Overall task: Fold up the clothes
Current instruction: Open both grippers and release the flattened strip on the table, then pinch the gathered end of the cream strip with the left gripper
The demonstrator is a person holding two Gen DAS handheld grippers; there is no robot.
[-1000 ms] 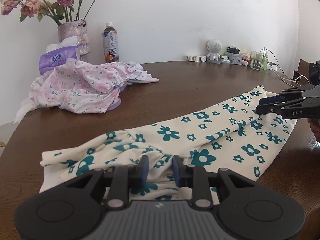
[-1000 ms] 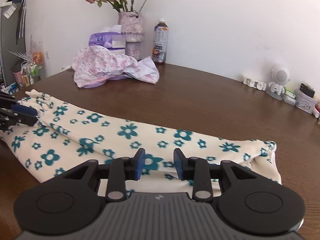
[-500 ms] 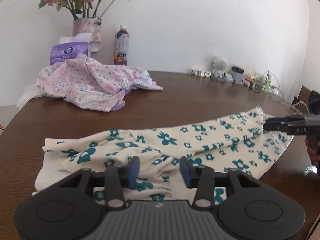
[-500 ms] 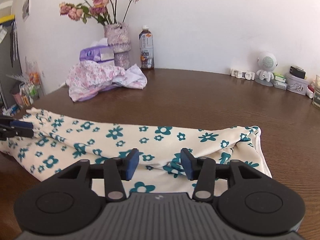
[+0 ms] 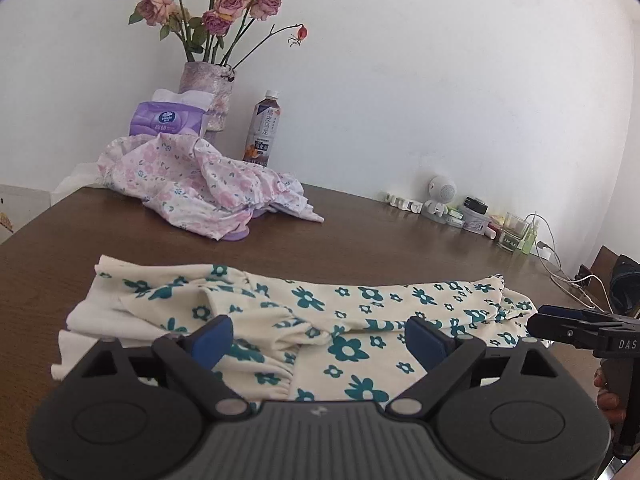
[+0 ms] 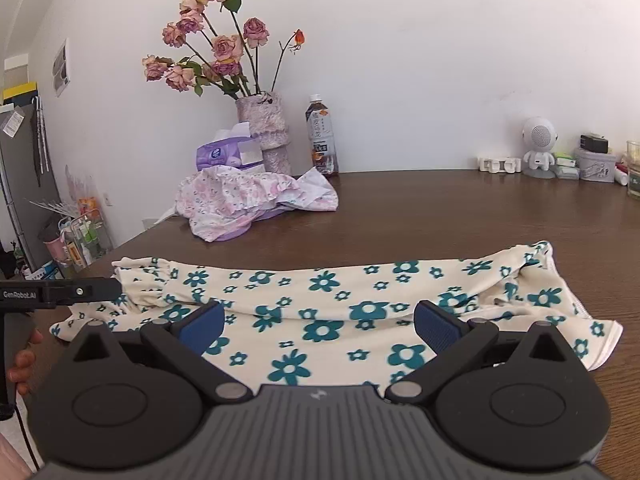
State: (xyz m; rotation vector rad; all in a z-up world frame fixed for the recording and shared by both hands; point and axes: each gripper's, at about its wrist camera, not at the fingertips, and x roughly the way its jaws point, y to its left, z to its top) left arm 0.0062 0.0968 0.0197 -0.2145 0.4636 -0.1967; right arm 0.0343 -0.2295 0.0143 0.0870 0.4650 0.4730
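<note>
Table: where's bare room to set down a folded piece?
Bare wood on the table between the teal-flowered garment and the back wall. Crowded: the pink floral pile with the vase, back left; small items, back right.

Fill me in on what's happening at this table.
A person is folding clothes with a handheld gripper in each hand. The cream garment with teal flowers lies in a long strip on the brown table. The left gripper and right gripper hang over it, jaws wide open, holding nothing. A pink floral garment sits crumpled farther back, not yet folded.
</note>
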